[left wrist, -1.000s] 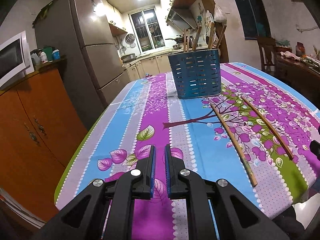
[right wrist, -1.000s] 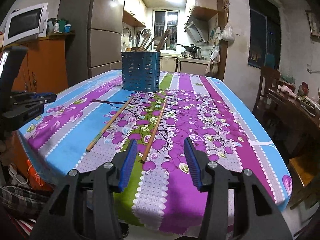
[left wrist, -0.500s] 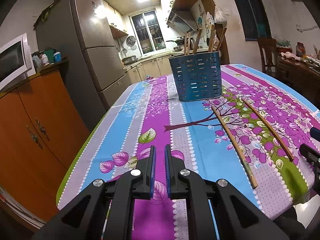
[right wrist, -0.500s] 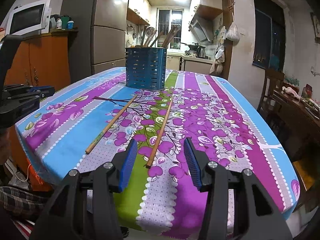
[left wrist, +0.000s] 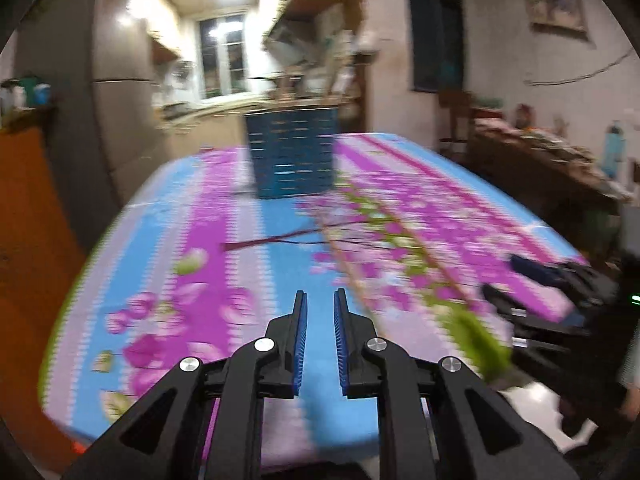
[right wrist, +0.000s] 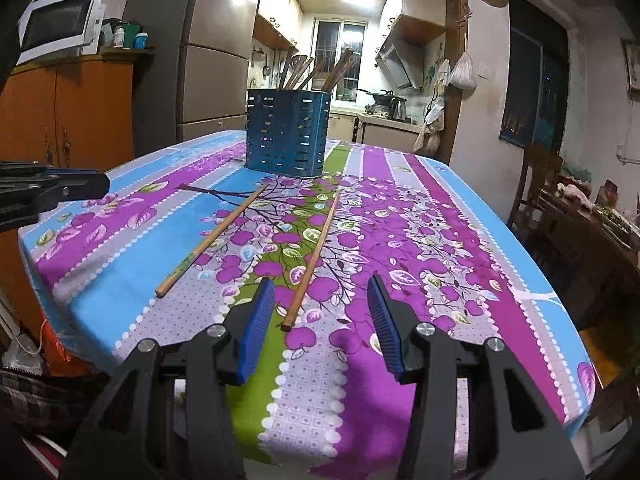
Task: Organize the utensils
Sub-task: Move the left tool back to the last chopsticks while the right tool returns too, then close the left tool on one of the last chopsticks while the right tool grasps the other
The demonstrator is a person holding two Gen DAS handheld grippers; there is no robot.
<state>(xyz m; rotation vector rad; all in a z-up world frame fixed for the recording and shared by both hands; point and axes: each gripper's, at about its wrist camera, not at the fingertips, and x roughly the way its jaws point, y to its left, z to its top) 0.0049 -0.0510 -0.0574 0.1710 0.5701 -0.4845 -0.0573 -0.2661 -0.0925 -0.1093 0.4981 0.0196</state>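
Observation:
A blue slotted utensil holder (right wrist: pixel 286 136) stands at the back of the table with several chopsticks and utensils upright in it; in the blurred left wrist view the holder (left wrist: pixel 294 152) is centred. Two wooden chopsticks lie loose on the cloth: the left chopstick (right wrist: pixel 216 236) and the right chopstick (right wrist: pixel 316 256). My right gripper (right wrist: pixel 322 286) is open above the near end of the right chopstick, not touching it. My left gripper (left wrist: pixel 320 294) hovers over the table's left front; its jaws are opening with nothing between them. It also shows as the left gripper (right wrist: pixel 80 184) at the edge.
The table (right wrist: pixel 480 240) carries a purple and blue flowered cloth. An orange cabinet (right wrist: pixel 80 120) with a microwave (right wrist: pixel 56 28) and a tall fridge (right wrist: pixel 208 60) stand to the left. A wooden chair (right wrist: pixel 536 184) and a cluttered side table (right wrist: pixel 600 216) are at the right.
The left wrist view has swung to the right and is now blurred, with the holder nearer its centre. The left jaws have parted a little. The right gripper has stayed put.

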